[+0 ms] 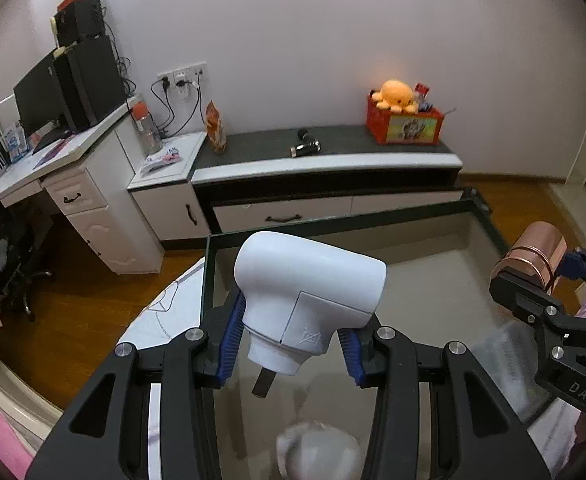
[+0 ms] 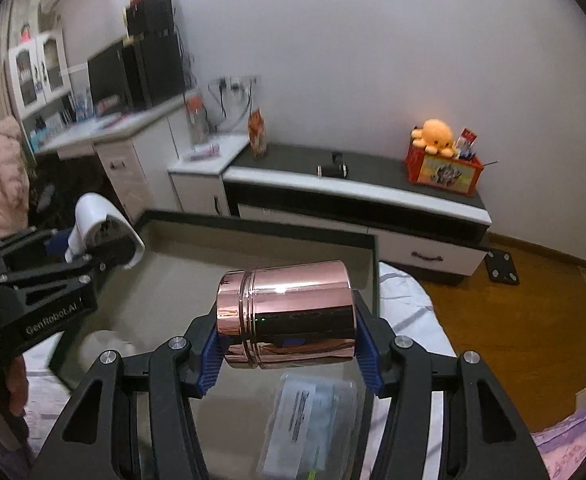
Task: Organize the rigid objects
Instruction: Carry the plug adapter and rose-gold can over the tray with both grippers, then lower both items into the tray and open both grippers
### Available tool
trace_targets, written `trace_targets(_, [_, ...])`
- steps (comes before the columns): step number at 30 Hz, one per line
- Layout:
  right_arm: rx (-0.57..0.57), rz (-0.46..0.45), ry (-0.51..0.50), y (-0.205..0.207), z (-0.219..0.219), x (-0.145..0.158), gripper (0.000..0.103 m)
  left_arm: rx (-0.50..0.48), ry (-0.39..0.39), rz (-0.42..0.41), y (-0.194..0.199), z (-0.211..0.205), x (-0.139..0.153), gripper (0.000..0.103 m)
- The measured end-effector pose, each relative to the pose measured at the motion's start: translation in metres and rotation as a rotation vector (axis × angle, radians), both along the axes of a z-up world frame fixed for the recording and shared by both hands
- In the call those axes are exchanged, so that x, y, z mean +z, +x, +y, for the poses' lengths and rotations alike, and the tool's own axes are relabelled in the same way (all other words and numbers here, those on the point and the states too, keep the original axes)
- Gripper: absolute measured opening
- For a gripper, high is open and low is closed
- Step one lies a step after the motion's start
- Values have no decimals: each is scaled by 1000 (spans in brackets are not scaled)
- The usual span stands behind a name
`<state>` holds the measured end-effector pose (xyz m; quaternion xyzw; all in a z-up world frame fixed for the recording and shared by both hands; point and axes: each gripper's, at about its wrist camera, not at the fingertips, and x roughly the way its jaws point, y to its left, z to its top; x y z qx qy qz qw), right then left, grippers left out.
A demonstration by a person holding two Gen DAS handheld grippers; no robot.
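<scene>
While the left gripper [image 1: 293, 344] clamps its blue pads on the neck of a white hair dryer [image 1: 309, 292], the dryer's barrel lies across the middle of the left wrist frame, above the jaws. At the right edge of that frame the right gripper [image 1: 549, 276] appears, and in its own view [image 2: 289, 354] it is closed on a shiny copper canister [image 2: 289, 316], which lies on its side between the pads. Under both tools is a shallow grey tray [image 2: 261, 228] with a dark rim; a clear plastic packet [image 2: 309, 424] lies in it at the lower centre of the right wrist frame. The tray rests on a white printed sheet [image 2: 405, 304]. Beyond it, in the middle of both frames, a low cabinet [image 1: 325, 160] with a dark top stands against the pale wall, carrying a red crate [image 1: 405, 126] with an orange plush octopus [image 1: 397, 96]. At the upper left is a white desk [image 1: 53, 152] with a monitor [image 1: 37, 100]. The floor is brown wood [image 1: 77, 308].
</scene>
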<state>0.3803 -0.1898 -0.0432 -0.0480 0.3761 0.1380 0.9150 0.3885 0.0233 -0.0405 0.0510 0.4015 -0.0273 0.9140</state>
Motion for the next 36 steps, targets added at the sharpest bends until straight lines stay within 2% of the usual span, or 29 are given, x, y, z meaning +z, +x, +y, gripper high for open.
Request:
trace_targets(5, [10, 78, -11, 26, 5, -25, 57, -11, -14, 70, 15, 0, -24, 43])
trace_targets(7, [13, 94, -29, 31, 8, -33, 57, -9, 5, 88, 18, -1, -31, 43])
trace_targets(12, [13, 117, -11, 34, 7, -36, 57, -5, -8, 111, 19, -2, -35, 45])
trace_targets(13, [13, 119, -6, 35, 6, -36, 57, 4, -6, 116, 20, -1, -35, 55])
trace_targets(14, [16, 122, -3, 36, 5, -36, 57, 12, -3, 114, 20, -1, -34, 77])
trace_targets(15, [12, 117, 1, 36, 4, -35, 60, 17, 1, 101, 20, 0, -32, 88])
trace_targets(16, [6, 109, 2, 37, 3, -34, 71, 21, 7, 82, 18, -1, -30, 98])
trace_targets(18, [-2, 91, -3, 38, 2, -31, 81, 27, 22, 50, 15, -2, -26, 98])
trace_targets(30, [-11, 97, -1, 40, 1, -30, 81, 28, 43, 49, 16, 1, -26, 98])
trace_targets(36, [-18, 90, 9, 31, 0, -21, 81, 27, 40, 16, 3, 0, -12, 98])
